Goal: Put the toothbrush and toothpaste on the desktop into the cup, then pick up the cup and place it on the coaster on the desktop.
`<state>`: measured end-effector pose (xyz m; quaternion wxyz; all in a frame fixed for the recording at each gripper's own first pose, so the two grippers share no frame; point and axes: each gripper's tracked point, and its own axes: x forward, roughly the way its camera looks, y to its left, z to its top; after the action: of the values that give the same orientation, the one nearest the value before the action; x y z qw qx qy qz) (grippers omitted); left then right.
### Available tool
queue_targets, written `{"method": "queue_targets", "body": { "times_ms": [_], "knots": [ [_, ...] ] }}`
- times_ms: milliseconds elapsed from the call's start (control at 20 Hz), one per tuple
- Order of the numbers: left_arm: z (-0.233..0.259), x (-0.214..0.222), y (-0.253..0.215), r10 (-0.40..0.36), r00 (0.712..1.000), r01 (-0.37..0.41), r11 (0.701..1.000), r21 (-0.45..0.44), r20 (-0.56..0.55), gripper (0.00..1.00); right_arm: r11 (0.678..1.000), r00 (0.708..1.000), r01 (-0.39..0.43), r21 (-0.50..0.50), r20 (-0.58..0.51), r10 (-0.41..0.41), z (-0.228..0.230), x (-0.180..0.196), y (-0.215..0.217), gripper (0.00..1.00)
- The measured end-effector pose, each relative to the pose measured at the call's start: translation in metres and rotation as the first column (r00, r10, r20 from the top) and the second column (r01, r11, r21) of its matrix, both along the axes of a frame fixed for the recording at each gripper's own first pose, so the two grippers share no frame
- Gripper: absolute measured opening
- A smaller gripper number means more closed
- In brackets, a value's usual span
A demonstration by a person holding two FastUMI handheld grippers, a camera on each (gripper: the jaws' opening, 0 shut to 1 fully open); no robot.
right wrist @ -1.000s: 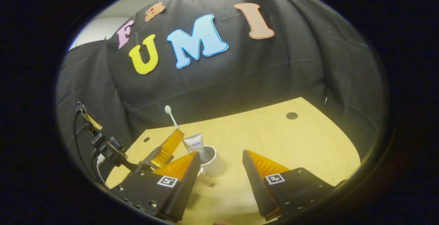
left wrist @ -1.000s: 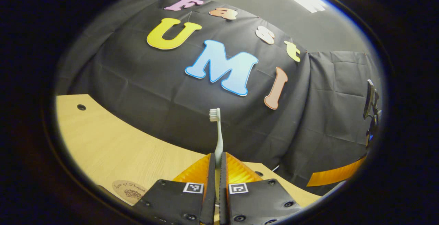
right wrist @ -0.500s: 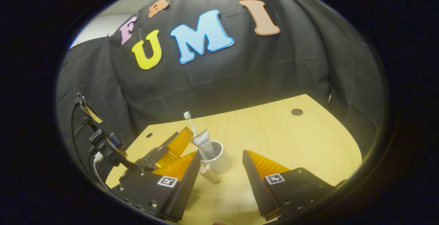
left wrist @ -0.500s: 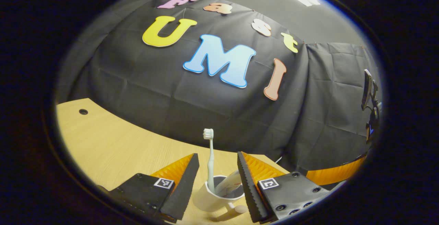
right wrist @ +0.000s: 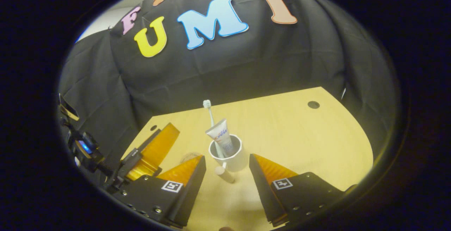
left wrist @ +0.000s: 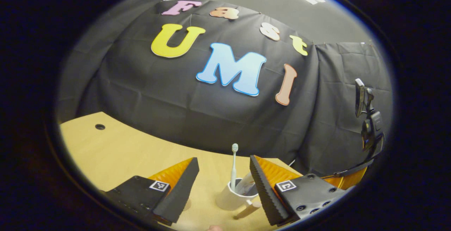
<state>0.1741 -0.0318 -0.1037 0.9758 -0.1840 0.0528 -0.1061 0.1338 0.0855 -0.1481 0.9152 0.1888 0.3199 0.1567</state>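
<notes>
I read the filling step as done: the white cup (right wrist: 226, 152) stands on the desktop (right wrist: 299, 132) with one toothbrush (right wrist: 210, 113) upright in it, bristles up, and one toothpaste tube (right wrist: 221, 136) leaning beside it; both poke above the rim; the cup's handle (right wrist: 224, 174) points toward my right gripper (right wrist: 227, 169), whose fingers stand wide apart, empty, just short of the cup. In the left gripper view my left gripper (left wrist: 223, 185) is likewise spread wide and holds nothing, the cup (left wrist: 235, 198) between its fingers but untouched. Left to do, by my judgement: grasp the cup, carry it to the coaster (right wrist: 189, 157), partly hidden behind my right gripper's finger. Count: one cup, one brush, one tube, one coaster, two grippers.
</notes>
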Motion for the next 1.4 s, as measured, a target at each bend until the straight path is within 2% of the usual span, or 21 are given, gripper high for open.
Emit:
{"method": "queue_targets", "body": {
  "times_ms": [50, 100, 150, 200, 250, 500, 850, 900, 950, 1050, 1150, 1200, 1400],
  "knots": [
    [0.005, -0.003, 0.007, 0.012, 1.000, -0.012, 1.000, 0.018, 0.003, 0.89, 1.000, 1.000, -0.002, -0.014, -0.014, 0.002, -0.004, 0.001, 0.004, 0.77],
    [0.009, -0.007, 0.013, 0.015, 1.000, -0.015, 0.999, 0.033, 0.006, 0.94, 0.999, 0.999, -0.002, -0.032, -0.034, 0.001, -0.007, 0.001, 0.006, 0.77],
    [0.012, -0.011, 0.019, 0.024, 1.000, -0.024, 0.999, 0.047, 0.008, 0.89, 0.999, 0.999, -0.009, -0.042, -0.049, 0.007, -0.011, -0.001, 0.011, 0.77],
    [0.015, -0.015, 0.026, 0.031, 0.999, -0.031, 0.998, 0.063, 0.009, 0.89, 0.998, 0.998, -0.014, -0.054, -0.069, 0.010, -0.014, -0.001, 0.015, 0.77],
    [0.017, -0.019, 0.030, 0.034, 0.999, -0.035, 0.996, 0.077, 0.011, 0.94, 0.998, 0.996, -0.020, -0.065, -0.089, 0.015, -0.018, -0.002, 0.019, 0.77],
    [0.022, -0.033, 0.055, 0.068, 0.998, -0.067, 0.988, 0.136, 0.003, 0.93, 0.994, 0.981, -0.017, -0.112, -0.194, -0.005, -0.039, -0.001, 0.032, 0.77],
    [0.024, -0.049, 0.073, 0.086, 0.996, -0.083, 0.985, 0.153, -0.010, 0.93, 0.984, 0.945, -0.018, -0.177, -0.324, -0.041, -0.067, 0.006, 0.039, 0.78],
    [0.024, -0.050, 0.076, 0.092, 0.996, -0.089, 0.983, 0.161, -0.010, 0.96, 0.981, 0.940, -0.024, -0.190, -0.339, -0.042, -0.071, 0.006, 0.041, 0.77],
    [0.023, -0.051, 0.078, 0.094, 0.996, -0.091, 0.982, 0.166, -0.012, 0.93, 0.979, 0.935, -0.034, -0.201, -0.351, -0.040, -0.076, 0.007, 0.043, 0.77],
    [0.024, -0.053, 0.078, 0.089, 0.996, -0.085, 0.983, 0.164, -0.018, 0.94, 0.973, 0.926, -0.050, -0.225, -0.376, -0.039, -0.083, 0.008, 0.045, 0.78],
    [0.025, -0.057, 0.078, 0.088, 0.996, -0.083, 0.984, 0.158, -0.024, 0.93, 0.970, 0.912, -0.067, -0.233, -0.408, -0.035, -0.090, 0.009, 0.048, 0.77],
    [0.024, -0.059, 0.078, 0.084, 0.996, -0.079, 0.985, 0.155, -0.029, 0.96, 0.969, 0.906, -0.076, -0.234, -0.423, -0.031, -0.093, 0.010, 0.049, 0.77],
    [0.022, -0.064, 0.077, 0.078, 0.996, -0.071, 0.987, 0.142, -0.048, 0.93, 0.967, 0.879, -0.094, -0.238, -0.476, -0.032, -0.103, 0.012, 0.051, 0.77]
  ]
}}
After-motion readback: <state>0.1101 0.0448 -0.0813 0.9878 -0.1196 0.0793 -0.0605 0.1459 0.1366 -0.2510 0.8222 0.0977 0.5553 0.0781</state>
